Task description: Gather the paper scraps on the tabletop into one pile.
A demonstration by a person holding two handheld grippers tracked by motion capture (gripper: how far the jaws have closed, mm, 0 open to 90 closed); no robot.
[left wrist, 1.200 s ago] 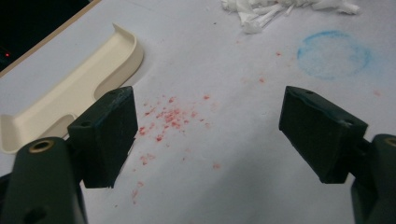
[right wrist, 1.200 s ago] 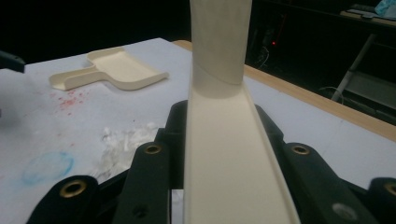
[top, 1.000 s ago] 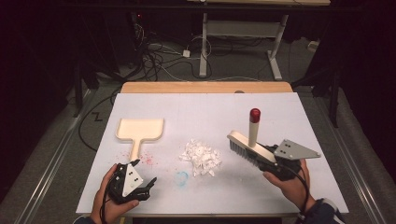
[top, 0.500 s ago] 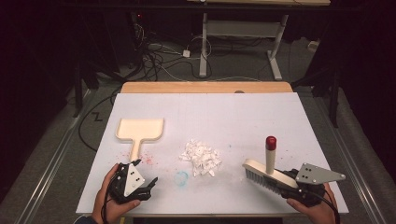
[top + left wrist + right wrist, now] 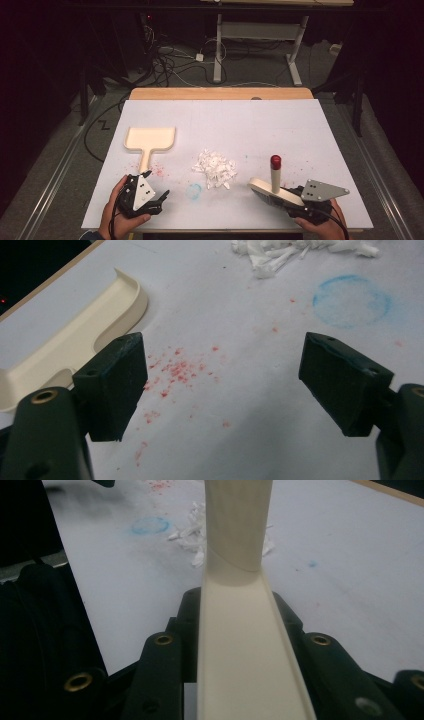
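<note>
A cream brush with a red-capped upright handle rests low over the white sheet at the front right, and my right gripper is shut on its back end. In the right gripper view the brush's cream back runs out between the jaws toward a pile of white paper scraps. This scrap pile lies mid-table, left of the brush. A cream dustpan lies flat at the left. My left gripper sits below the dustpan's handle, open with nothing between its fingers.
The white sheet covers a wooden table. It carries a blue chalk ring and red specks near the left gripper. Cables and desk legs stand on the floor beyond the far edge. The table's front edge is close under both hands.
My right gripper has carried the brush away from beside the scrap pile, toward the front right edge and lower. The left gripper has stayed where it was.
</note>
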